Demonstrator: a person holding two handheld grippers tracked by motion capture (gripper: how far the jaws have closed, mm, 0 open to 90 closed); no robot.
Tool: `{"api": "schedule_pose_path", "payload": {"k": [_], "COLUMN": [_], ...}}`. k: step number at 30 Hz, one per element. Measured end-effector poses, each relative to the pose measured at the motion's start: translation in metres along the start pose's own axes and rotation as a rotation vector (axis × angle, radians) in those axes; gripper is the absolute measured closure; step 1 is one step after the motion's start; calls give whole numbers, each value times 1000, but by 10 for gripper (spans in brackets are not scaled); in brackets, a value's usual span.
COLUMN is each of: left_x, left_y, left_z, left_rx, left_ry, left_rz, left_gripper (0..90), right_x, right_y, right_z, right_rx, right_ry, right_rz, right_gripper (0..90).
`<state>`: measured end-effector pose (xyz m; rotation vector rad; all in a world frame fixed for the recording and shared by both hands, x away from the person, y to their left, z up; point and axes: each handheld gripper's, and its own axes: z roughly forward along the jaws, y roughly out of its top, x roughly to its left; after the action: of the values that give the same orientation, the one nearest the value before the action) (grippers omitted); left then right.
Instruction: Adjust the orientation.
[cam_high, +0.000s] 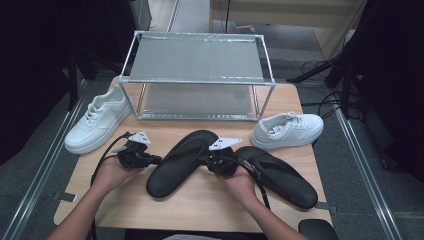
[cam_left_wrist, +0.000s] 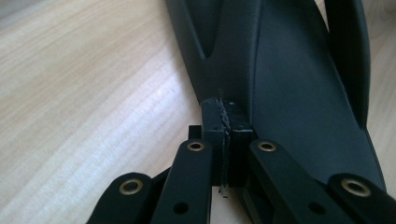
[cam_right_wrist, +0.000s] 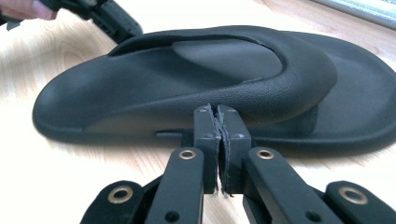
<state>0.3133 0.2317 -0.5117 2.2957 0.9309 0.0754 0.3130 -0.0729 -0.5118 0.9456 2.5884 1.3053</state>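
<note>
**Desk:** What am I looking at on the table?

**Operator:** I have both tools flanking the left black sandal (cam_high: 177, 162), which lies slantwise mid-table, toe toward the metal rack (cam_high: 196, 75). My left gripper (cam_high: 159, 160) meets its outer edge; my right gripper (cam_high: 204, 159) meets the opposite edge, near the strap.

**Desk:** Are they gripping it?

**Operator:** No. Both pairs of jaws are pressed together with nothing between them; in each gripper view the tips simply butt against the sandal's side. I judge that closed tips make blunt pushers, so I can square or slide the sandal from two sides.

**Desk:** And the rest?

**Operator:** Its mate, the right black sandal (cam_high: 282, 175), lies just beside my right hand (cam_high: 241, 184). The white sneakers (cam_high: 97, 119) (cam_high: 287, 130) sit at either end of the rack, well clear.
</note>
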Motion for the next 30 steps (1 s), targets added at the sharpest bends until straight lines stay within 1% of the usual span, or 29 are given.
{"api": "schedule_pose_path", "payload": {"k": [1,2,6,8,10,14,17,19,20,21,24,25,26,27,28,29,30], "left_x": [-1,-5,-12,-15,-18,-24,-28,-29,-30,-31,-38,-39,-39,-38,-37,-35,-34], "left_y": [-1,-2,-4,-5,-6,-8,-9,-8,-8,-7,-5,-4,-4,-4,-4,-4,-4], "left_z": [0,-1,-1,-2,-2,-1,0,0,0,1,4,5,5,5,4,2,0], "left_rx": [3,9,13,18,15,15,16,19,27,29,34,34,34,36,25,16,4], "left_ry": [-2,-5,-5,-1,0,-19,-20,-23,-37,-53,-73,-73,-70,-76,-76,-79,-80], "left_rz": [1,6,11,-4,-12,-6,6,2,-6,-4,15,22,21,19,13,5,-3], "left_gripper": [899,899,898,898,898,898,886,882,882,882,884,882,878,873,865,848,848], "right_x": [0,-1,-3,-5,-7,-9,-11,-13,-13,-13,-14,-14,-14,-14,-15,-15,-15], "right_y": [0,3,5,6,8,11,14,15,15,15,15,16,16,16,16,17,17], "right_z": [0,1,2,3,5,9,12,14,14,13,13,13,12,12,11,9,9], "right_rx": [0,8,7,9,7,2,-5,-10,-10,-8,-13,-15,-15,-14,-11,-16,-16], "right_ry": [0,0,-1,4,1,-10,-20,-22,-23,-26,-31,-33,-37,-42,-42,-32,-32], "right_rz": [0,14,14,21,12,3,13,16,18,22,25,22,20,17,18,13,13], "right_gripper": [895,896,900,900,900,900,900,900,900,900,900,900,900,900,900,857,857]}}
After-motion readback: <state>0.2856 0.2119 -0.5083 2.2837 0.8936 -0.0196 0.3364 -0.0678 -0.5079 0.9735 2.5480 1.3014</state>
